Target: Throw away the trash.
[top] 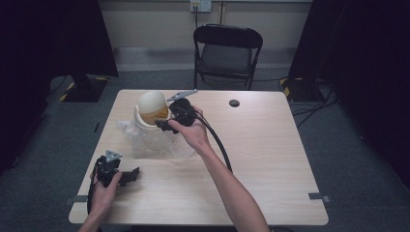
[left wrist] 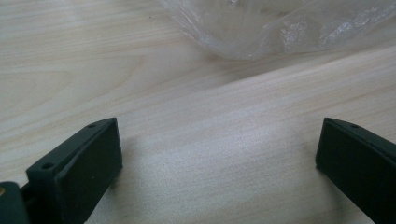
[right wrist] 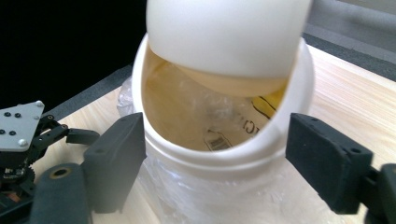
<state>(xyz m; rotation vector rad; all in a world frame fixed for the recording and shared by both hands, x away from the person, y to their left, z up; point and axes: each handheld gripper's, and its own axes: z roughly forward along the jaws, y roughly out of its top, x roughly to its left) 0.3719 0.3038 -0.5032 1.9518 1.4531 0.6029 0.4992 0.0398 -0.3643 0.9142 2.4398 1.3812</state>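
Note:
A small white bin [top: 145, 121] with a domed swing lid [top: 151, 103] stands at the table's back left on a crumpled clear plastic bag [top: 154, 145]. My right gripper [top: 164, 126] hovers at the bin's mouth, its jaws open. In the right gripper view the jaws [right wrist: 215, 135] stand either side of the bin's rim [right wrist: 224, 156] without touching it. The lid [right wrist: 224, 37] is tipped inward. A wrapper with a barcode [right wrist: 217, 140] lies inside the bin. My left gripper [top: 129, 175] rests open near the front left edge, with bare wood between its jaws [left wrist: 219, 158].
A black folding chair [top: 227, 48] stands behind the table. A small black round disc [top: 234, 103] sits at the table's back middle. The clear plastic [left wrist: 280, 28] lies just beyond the left gripper. Dark curtains flank the room.

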